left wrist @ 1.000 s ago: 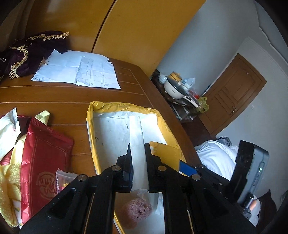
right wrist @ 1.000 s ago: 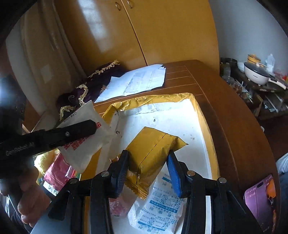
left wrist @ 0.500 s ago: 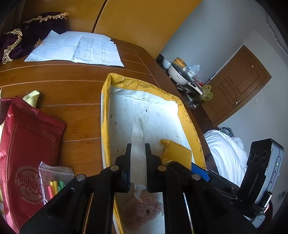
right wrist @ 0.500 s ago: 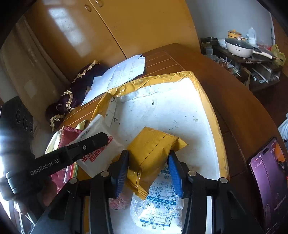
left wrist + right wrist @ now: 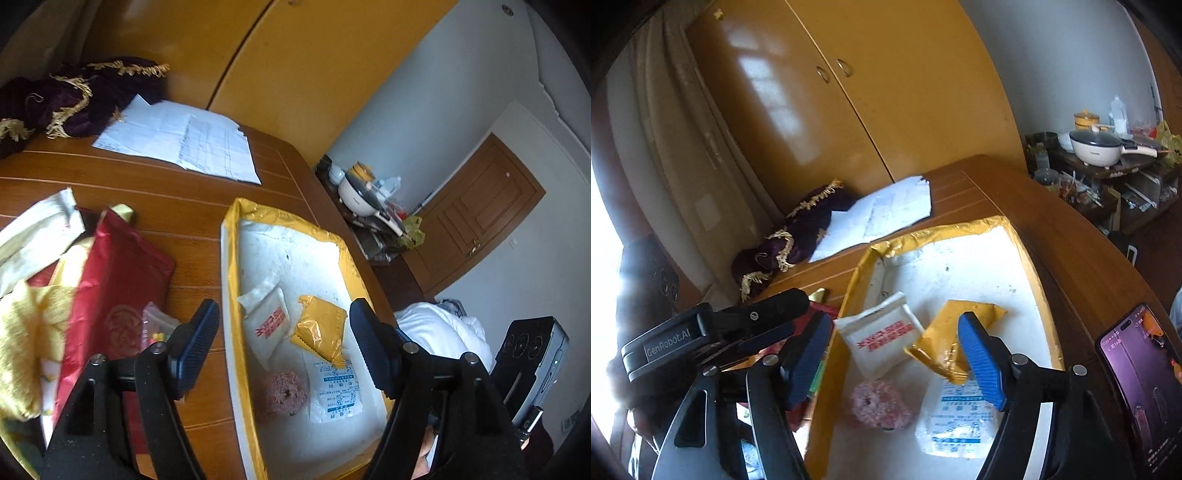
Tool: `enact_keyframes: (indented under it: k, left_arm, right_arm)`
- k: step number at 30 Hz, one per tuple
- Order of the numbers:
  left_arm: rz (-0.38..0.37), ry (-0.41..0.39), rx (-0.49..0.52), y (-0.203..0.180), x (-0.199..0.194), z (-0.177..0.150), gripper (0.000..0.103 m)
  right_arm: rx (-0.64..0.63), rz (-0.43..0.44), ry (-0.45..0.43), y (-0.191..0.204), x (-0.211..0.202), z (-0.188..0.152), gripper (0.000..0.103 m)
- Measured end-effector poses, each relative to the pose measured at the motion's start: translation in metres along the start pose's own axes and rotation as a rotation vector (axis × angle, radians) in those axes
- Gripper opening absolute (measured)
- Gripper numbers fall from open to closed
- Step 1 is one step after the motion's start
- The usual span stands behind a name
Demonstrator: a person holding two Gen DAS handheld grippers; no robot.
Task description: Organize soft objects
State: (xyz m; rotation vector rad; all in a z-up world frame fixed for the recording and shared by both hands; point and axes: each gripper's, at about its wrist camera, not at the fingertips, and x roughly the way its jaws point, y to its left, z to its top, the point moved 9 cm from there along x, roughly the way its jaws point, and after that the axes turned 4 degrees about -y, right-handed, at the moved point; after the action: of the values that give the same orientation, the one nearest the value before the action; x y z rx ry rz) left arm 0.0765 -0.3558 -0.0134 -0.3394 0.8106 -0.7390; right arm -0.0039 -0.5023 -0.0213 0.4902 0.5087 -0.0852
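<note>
A white foam box with yellow-taped rim (image 5: 231,258) (image 5: 1039,280) lies open on the wooden table. Inside it rest a white packet with red print (image 5: 269,321) (image 5: 882,336), a yellow foil packet (image 5: 319,330) (image 5: 955,332), a white packet with blue print (image 5: 338,391) (image 5: 956,424) and a pink fuzzy scrunchie (image 5: 284,393) (image 5: 877,402). My left gripper (image 5: 284,343) is open above the box, holding nothing. My right gripper (image 5: 894,358) is open too, over the same packets. The left gripper's black body (image 5: 713,332) shows in the right wrist view.
Left of the box lie a red foil bag (image 5: 110,295), a yellow cloth (image 5: 22,339) and a small clear bag (image 5: 157,325). White papers (image 5: 184,147) and a purple fringed cloth (image 5: 55,99) sit at the back. A phone (image 5: 1137,373) lies on the table's right edge.
Both grippers have opened. The white red-print packet dropped from the left gripper into the box, and the yellow foil packet was let go by the right gripper; both grippers pulled back.
</note>
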Motion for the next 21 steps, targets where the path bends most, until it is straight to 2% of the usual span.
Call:
enact_keyframes:
  k: [4, 8, 10, 14, 21]
  left_arm:
    - [0.063, -0.122, -0.011, 0.03, -0.051, 0.001, 0.073]
    - [0.247, -0.254, 0.015, 0.076, -0.099, -0.002, 0.073]
    - [0.3, -0.273, -0.019, 0.101, -0.113, -0.007, 0.073]
    - [0.346, -0.289, -0.095, 0.138, -0.133, -0.02, 0.073]
    - [0.378, -0.306, -0.082, 0.143, -0.136, -0.026, 0.073]
  right_arm:
    - [0.013, 0.096, -0.015, 0.037, -0.008, -0.012, 0.075]
    - [0.043, 0.208, 0.033, 0.076, -0.003, -0.044, 0.075]
    - [0.018, 0.246, 0.085, 0.098, 0.006, -0.063, 0.075]
    - [-0.061, 0.27, 0.15, 0.128, 0.015, -0.087, 0.075]
    - [-0.105, 0.282, 0.174, 0.139, 0.019, -0.099, 0.075]
